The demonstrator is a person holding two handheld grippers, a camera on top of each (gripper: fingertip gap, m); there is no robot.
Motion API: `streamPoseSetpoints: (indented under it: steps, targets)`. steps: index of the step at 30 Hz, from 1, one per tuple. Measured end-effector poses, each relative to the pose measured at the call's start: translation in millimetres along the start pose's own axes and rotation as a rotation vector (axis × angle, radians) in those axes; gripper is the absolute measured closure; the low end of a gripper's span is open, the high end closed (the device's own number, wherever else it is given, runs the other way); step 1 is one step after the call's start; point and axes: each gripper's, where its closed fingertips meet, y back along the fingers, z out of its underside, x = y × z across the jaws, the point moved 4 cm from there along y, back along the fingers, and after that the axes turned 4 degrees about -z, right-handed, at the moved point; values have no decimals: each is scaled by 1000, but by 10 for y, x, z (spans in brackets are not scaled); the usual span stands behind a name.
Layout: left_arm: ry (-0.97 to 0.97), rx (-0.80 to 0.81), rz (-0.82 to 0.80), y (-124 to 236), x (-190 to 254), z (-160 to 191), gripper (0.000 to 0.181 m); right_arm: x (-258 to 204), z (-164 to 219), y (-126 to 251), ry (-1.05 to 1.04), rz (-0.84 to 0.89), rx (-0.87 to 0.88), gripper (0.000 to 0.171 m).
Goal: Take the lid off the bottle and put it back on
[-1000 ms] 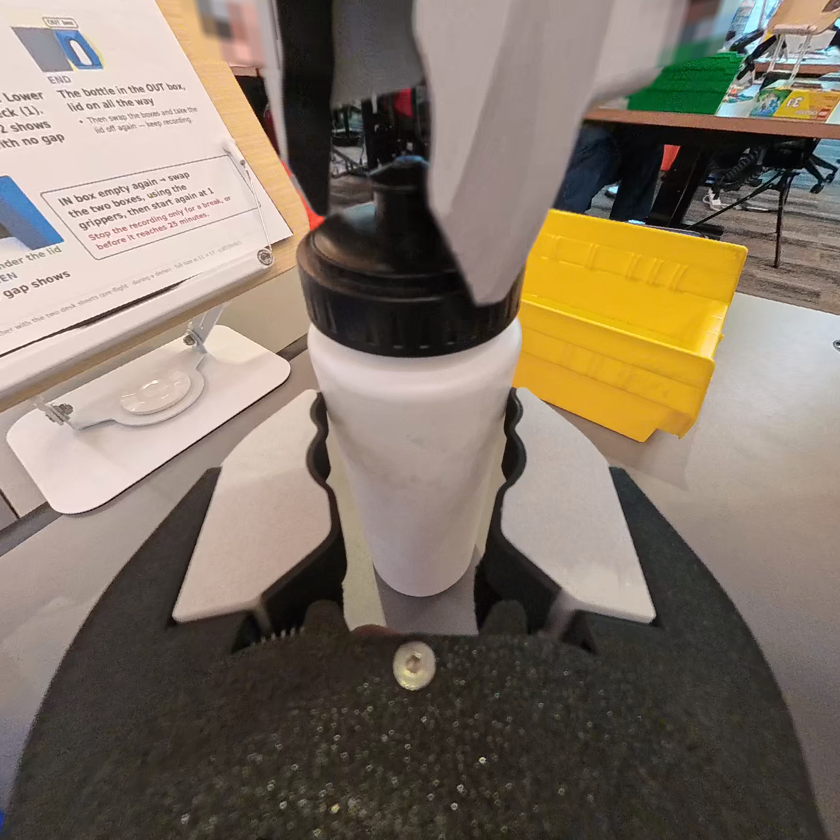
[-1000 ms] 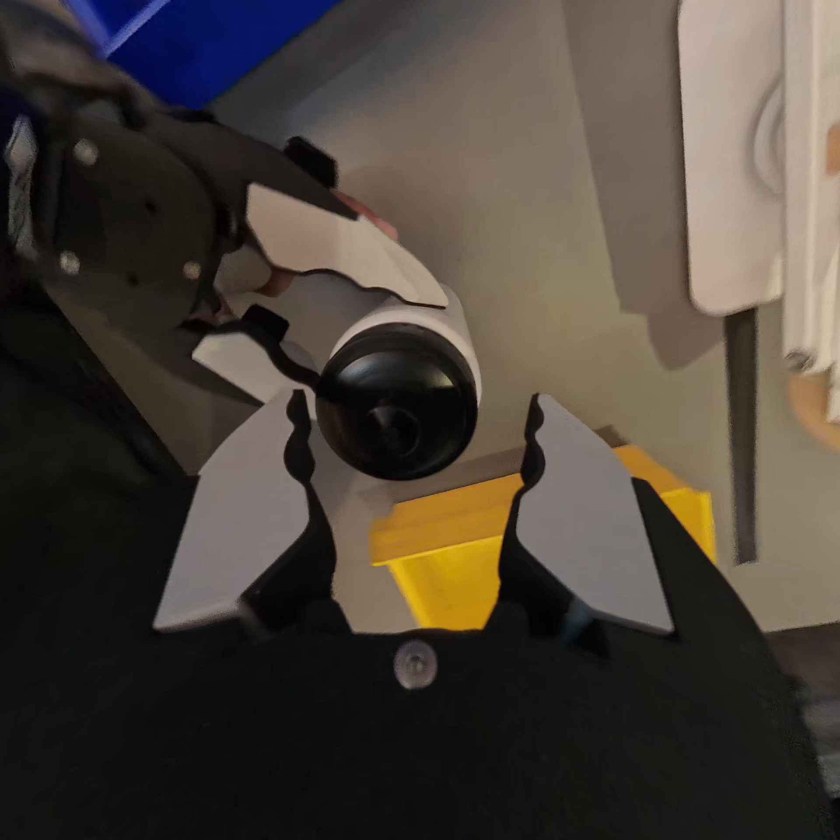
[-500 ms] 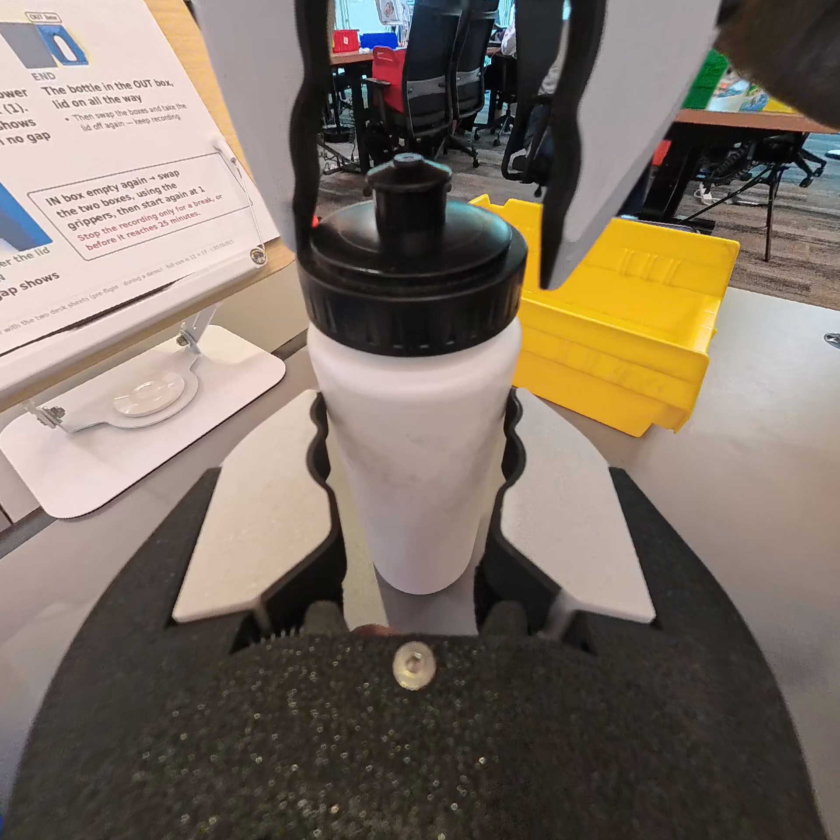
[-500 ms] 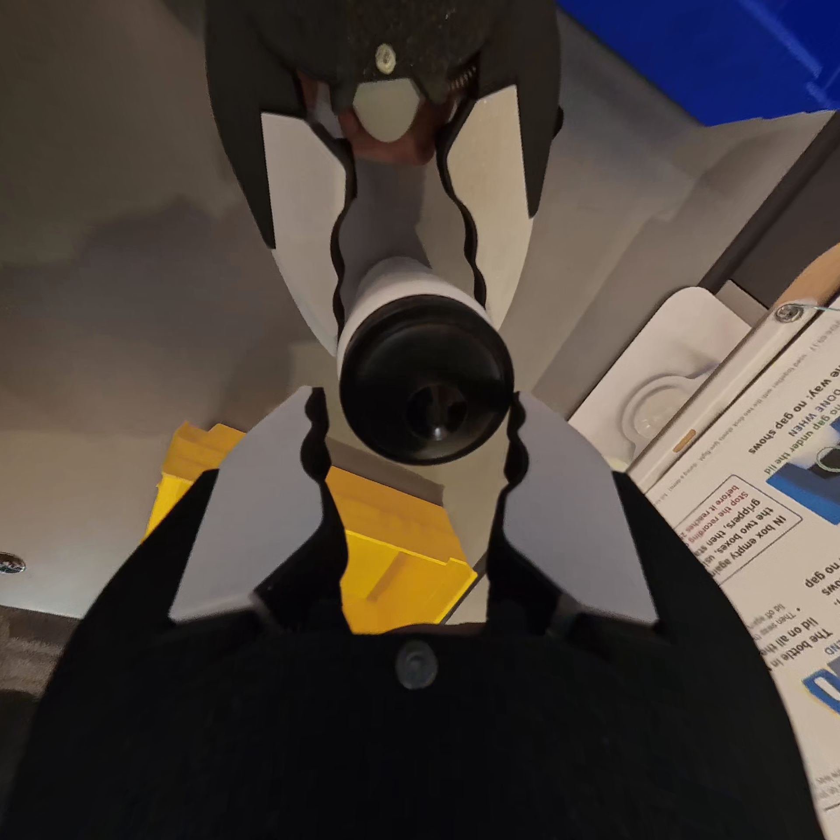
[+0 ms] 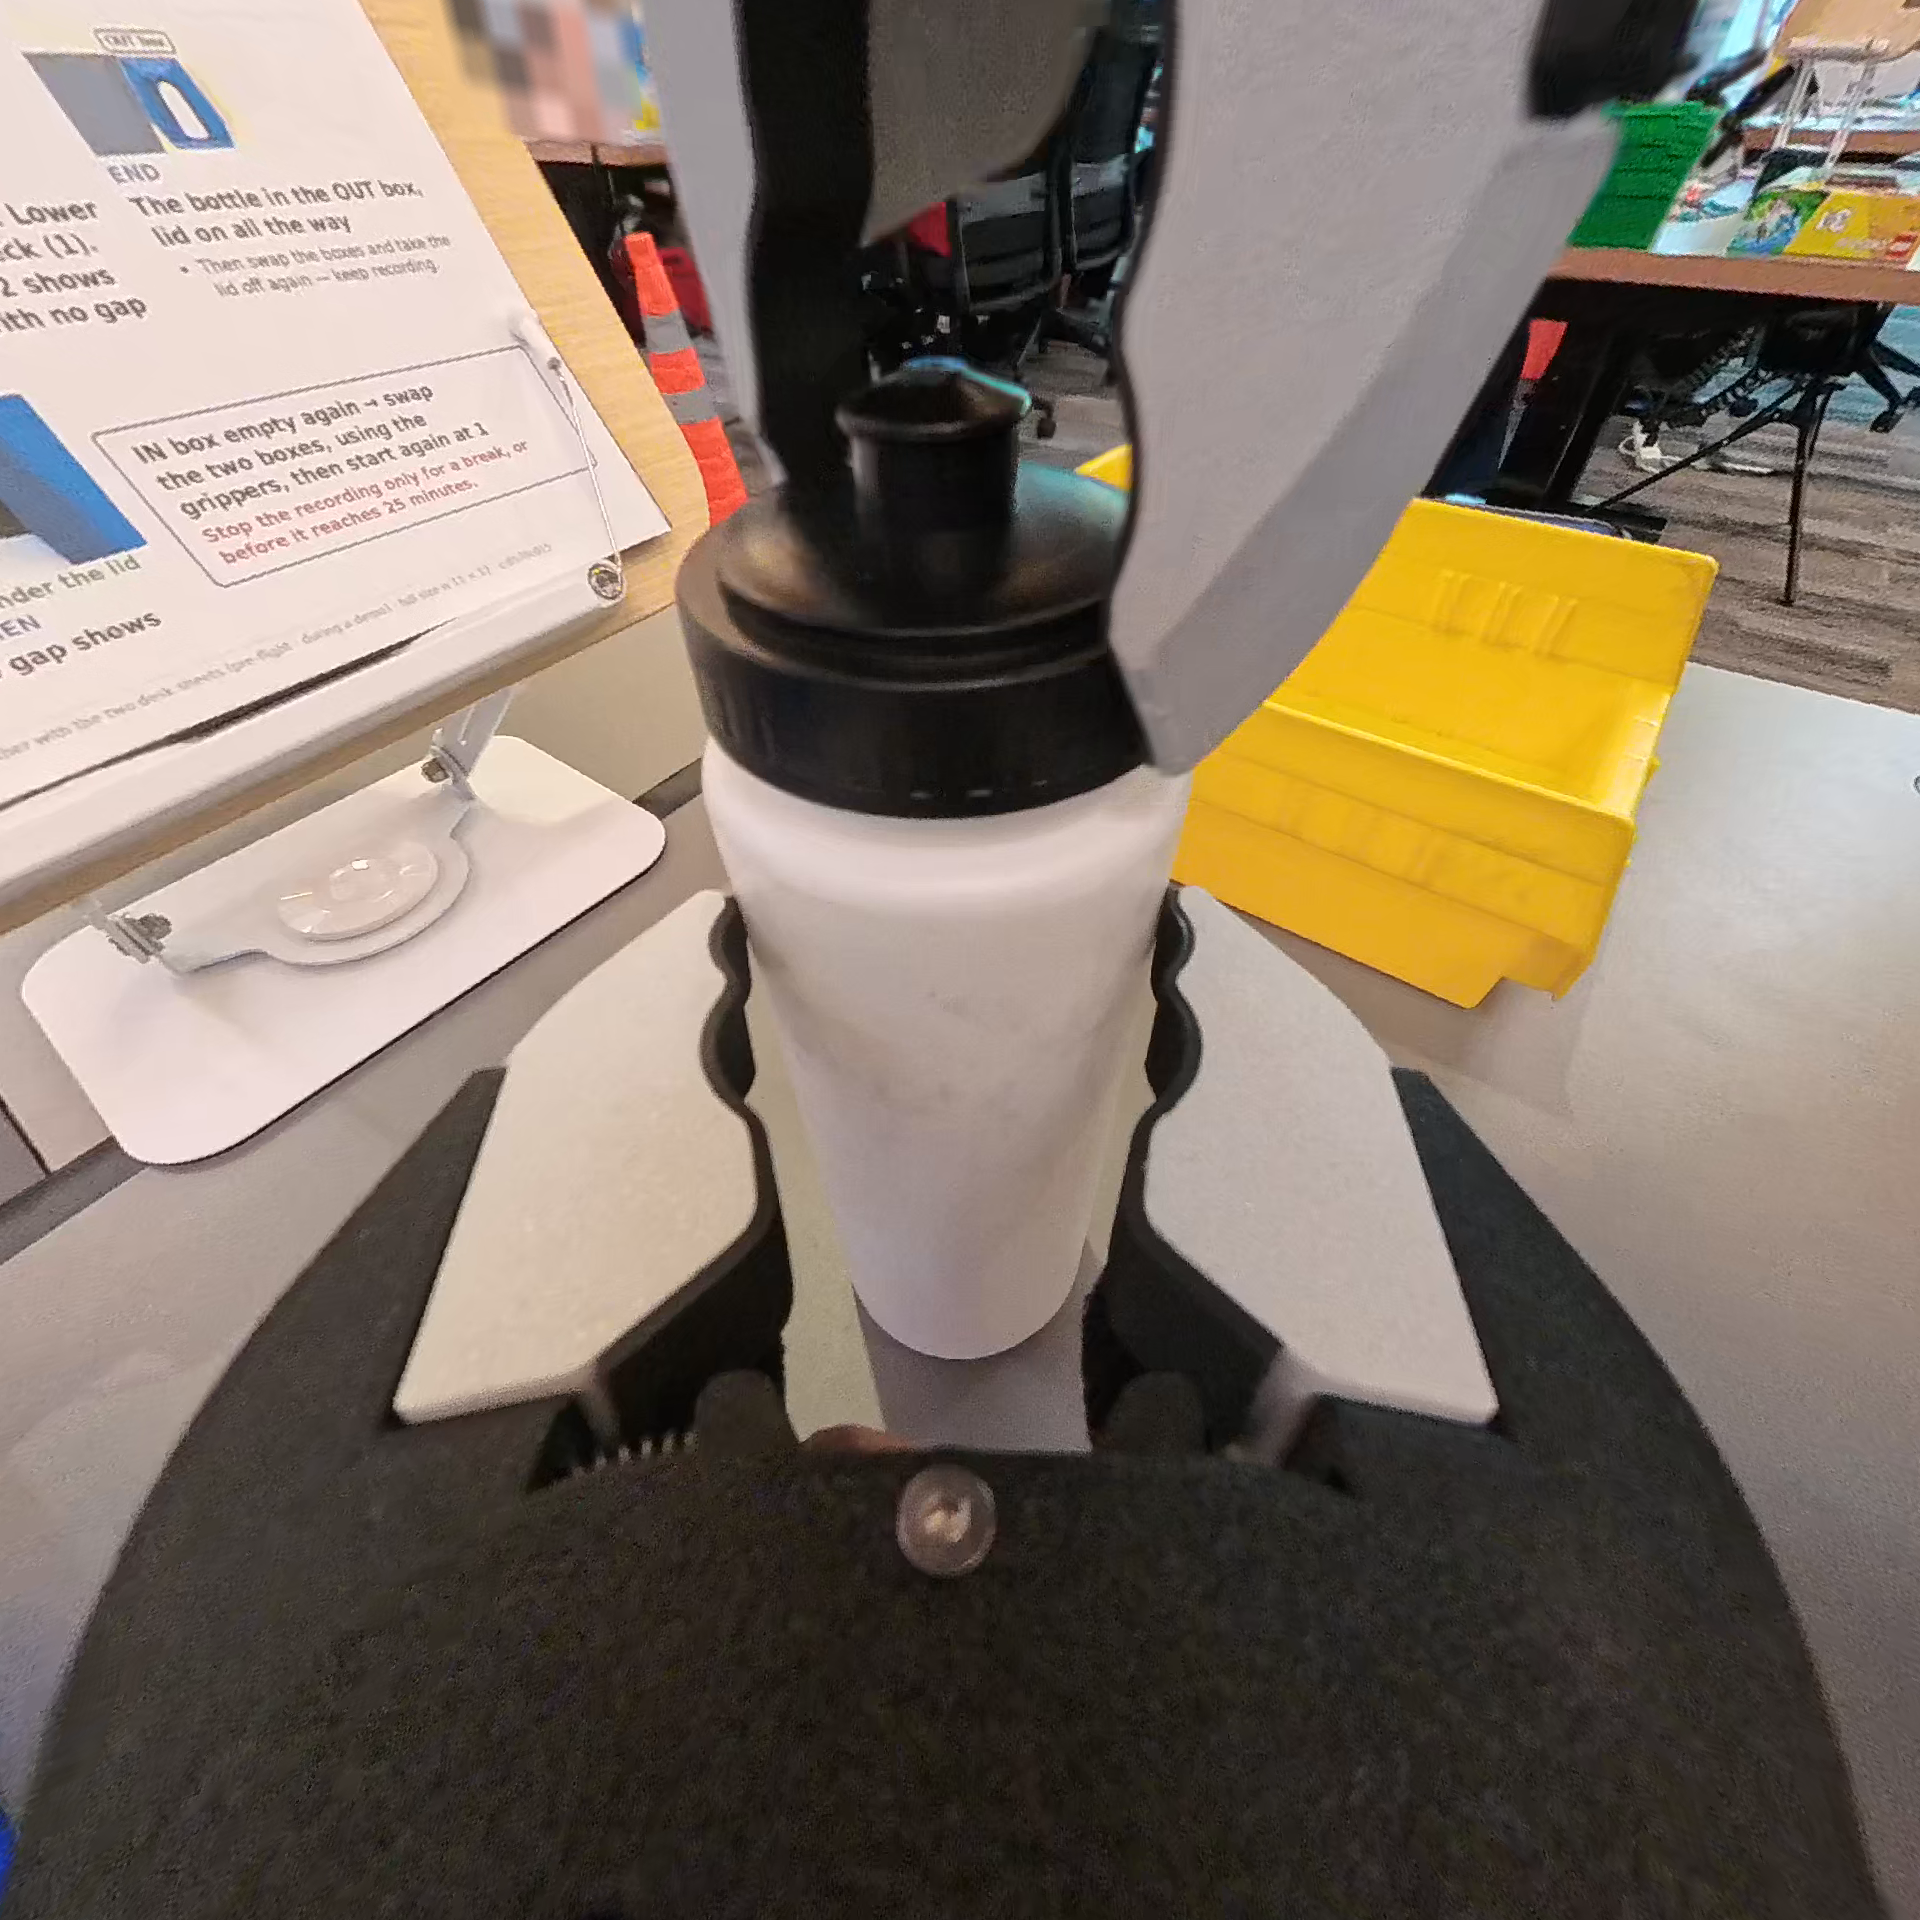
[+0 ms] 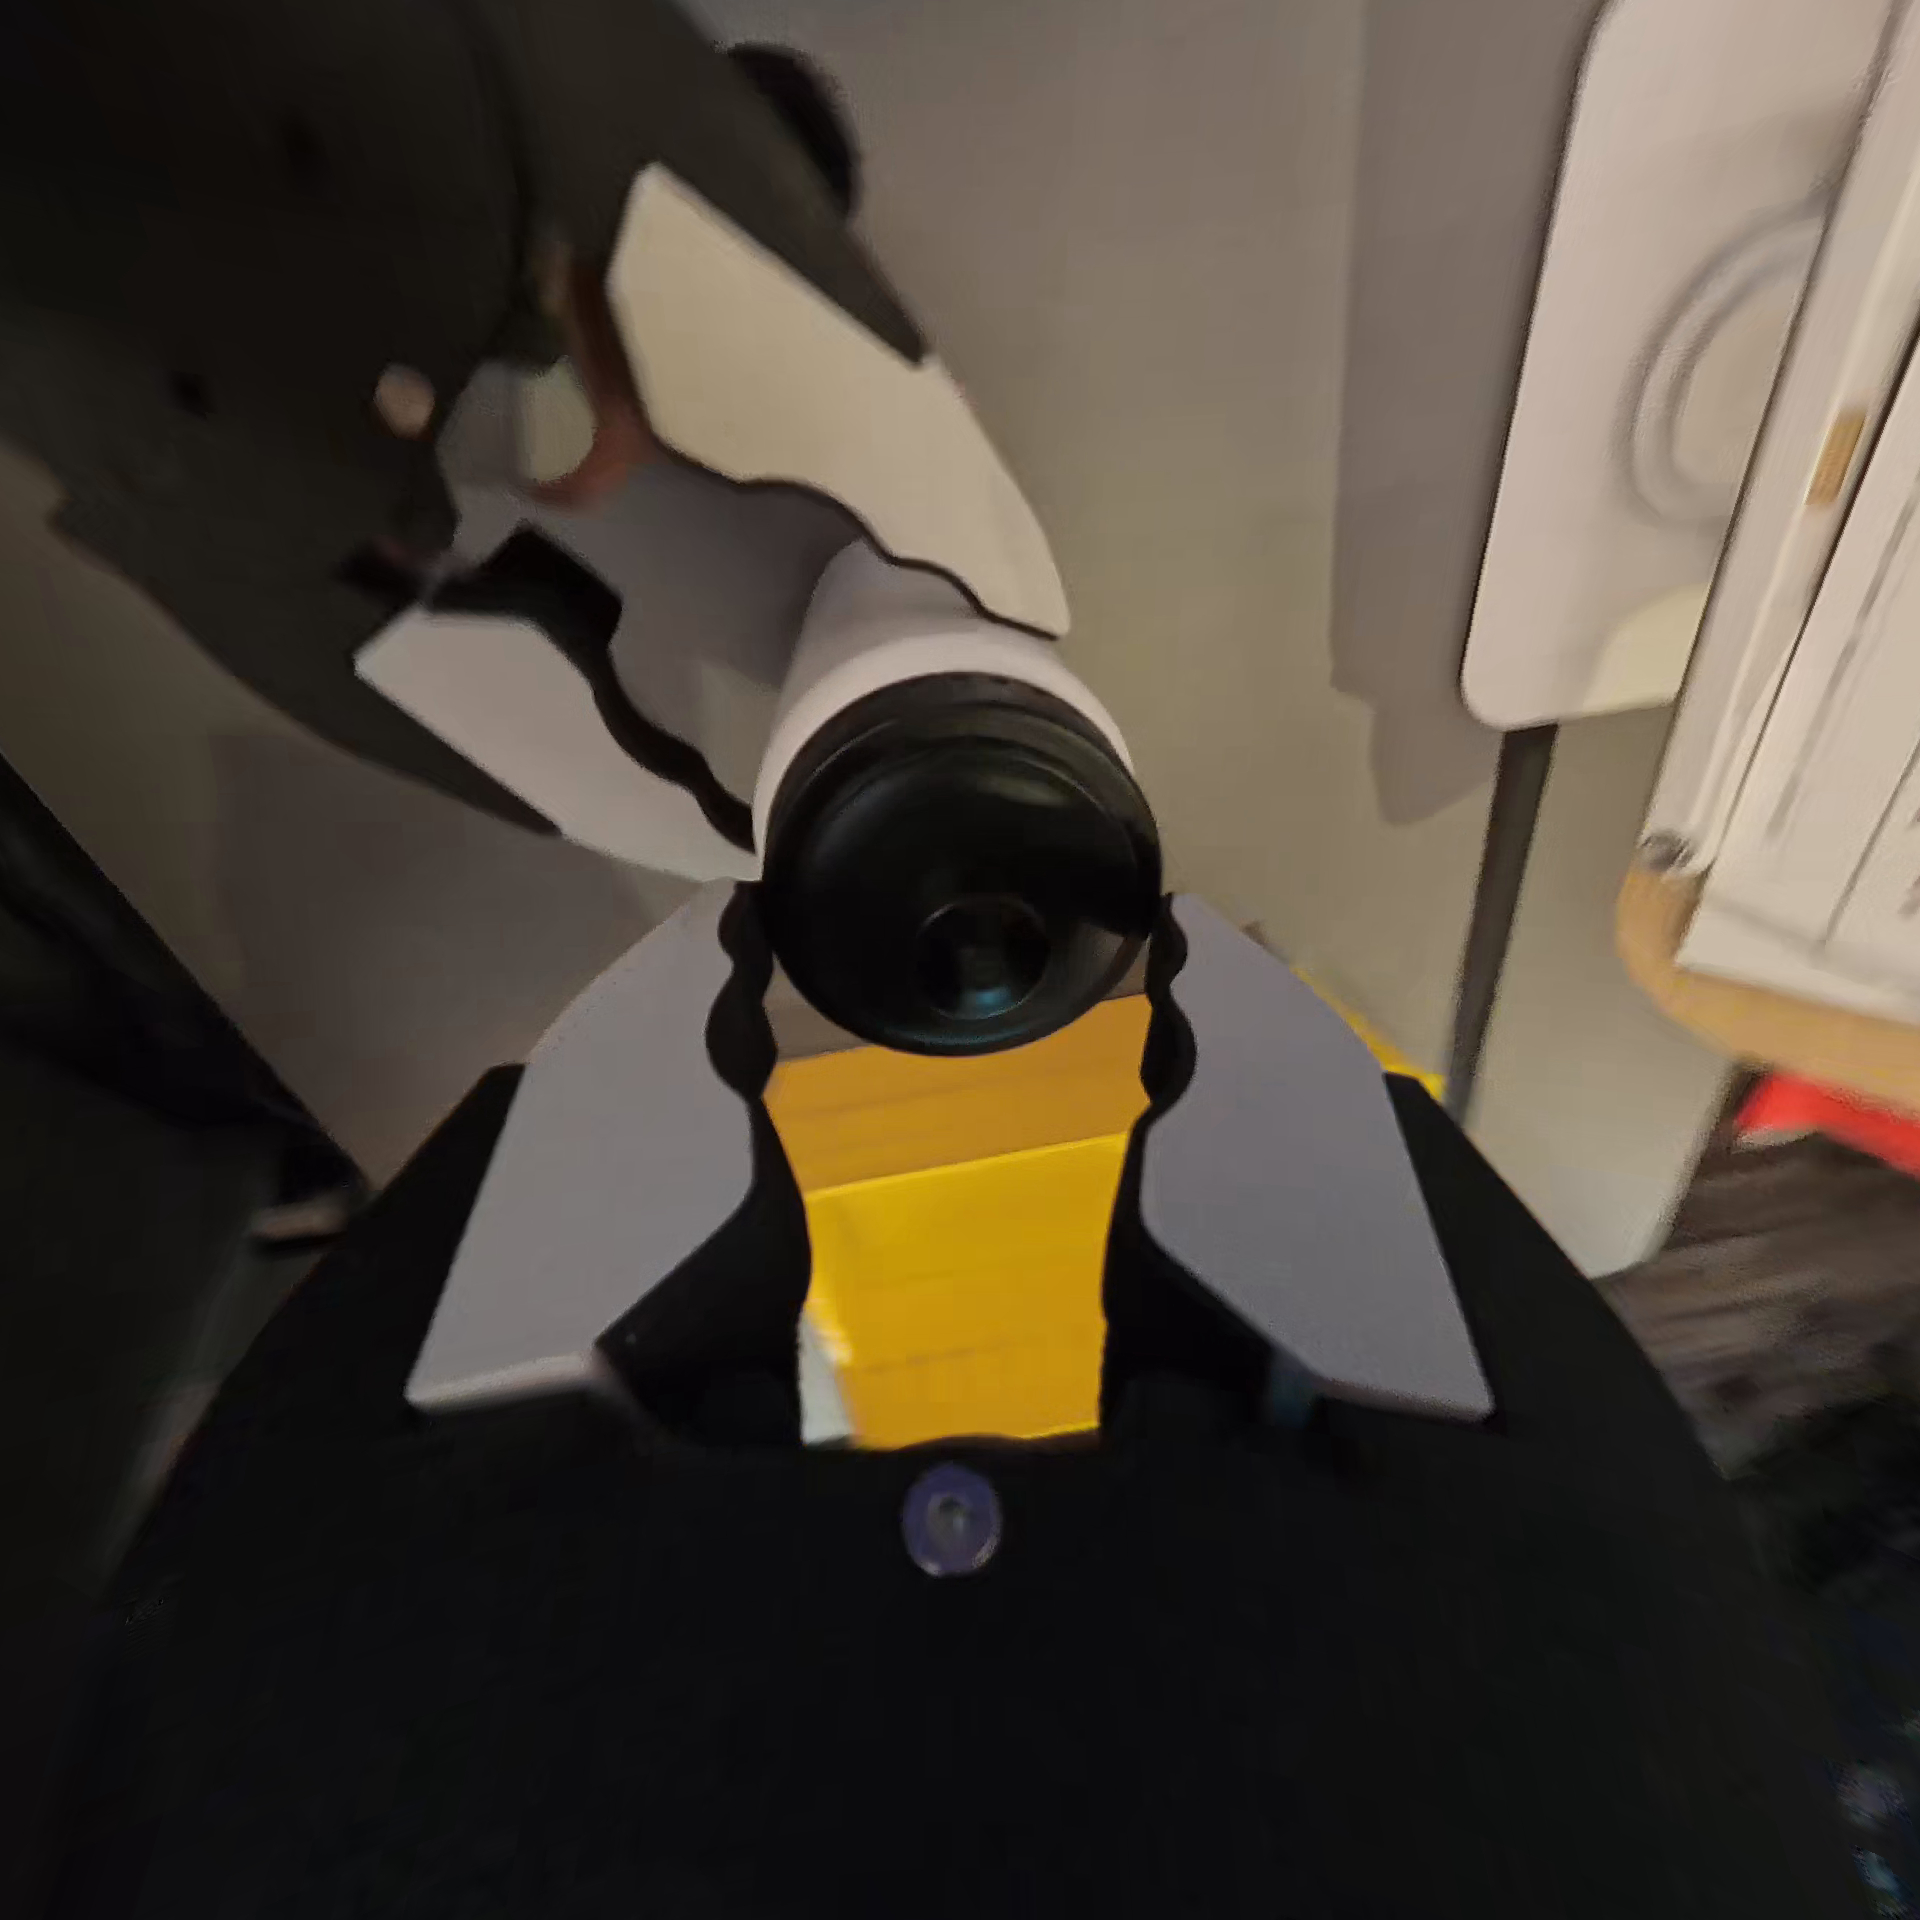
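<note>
So the left tongs (image 5: 951, 1039) are clamped around the body of the white bottle (image 5: 956, 1049), holding it upright just above the grey counter (image 5: 1714, 1091) with the black lid (image 5: 904, 686) on top. The right tongs (image 6: 951, 925) come down from above, closed in on the lid with a finger (image 5: 1278, 416) against each side of its rim. There's a yellow bin (image 5: 1455, 748) behind the bottle, and a white stand with an instruction sheet (image 5: 260, 343) off to the left.
</note>
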Motion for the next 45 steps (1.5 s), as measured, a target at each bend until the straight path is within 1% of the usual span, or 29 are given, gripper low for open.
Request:
streamPoseSetpoints:
  steps: [3,5,8,9,10,11,12,13,14,16,17,19,22,24,27,31,34,36,38,41,45]
  targets:
    - [12,2,1,2,-20,2,107,1,-34,-2,-268,-10,38,101]
    - [10,2,-5,3,-17,3,107,-15,-43,-7,-302,13,30,101]
    - [6,3,2,1,-21,3,107,-3,-42,-15,-289,13,50,100]
    - [2,3,6,-1,-14,2,107,-4,-40,-23,-261,-7,59,98]
    - [-3,4,9,-3,-4,2,107,-1,-24,-33,-190,-27,50,94]
    - [-6,5,7,-3,1,2,107,56,22,-35,-118,3,21,86]
    - [-6,5,7,-3,2,2,107,104,47,-28,-13,26,16,77]
    - [-6,3,10,-2,0,3,107,132,65,-11,125,44,33,74]
    - [-6,2,13,-1,-1,2,107,169,90,7,258,78,55,68]
    - [-7,5,18,-3,1,3,107,212,177,37,487,121,59,73]
    - [-9,6,22,-3,5,3,107,218,215,39,573,124,64,79]
    - [-10,3,35,-3,3,3,107,207,239,36,685,105,96,86]
    - [-12,3,51,-2,4,5,107,149,196,0,851,69,165,84]
    - [-16,-2,55,-2,11,4,107,138,165,-12,956,67,182,89]
    - [-13,-6,64,0,6,5,107,143,100,57,1127,93,228,107]
    - [-13,-8,82,1,5,6,107,121,67,50,1214,56,175,109]
    - [-16,-9,83,-3,14,6,107,102,12,44,1267,54,136,98]
    - [-14,-13,90,-3,11,6,107,79,0,38,1295,35,113,98]
    - [-11,-14,92,-2,6,6,107,62,2,17,1307,-1,92,102]
    - [0,-14,92,-1,-9,8,107,75,-19,14,1280,-28,85,103]
    - [1,-15,87,0,-1,8,107,74,-23,24,1134,-75,74,103]
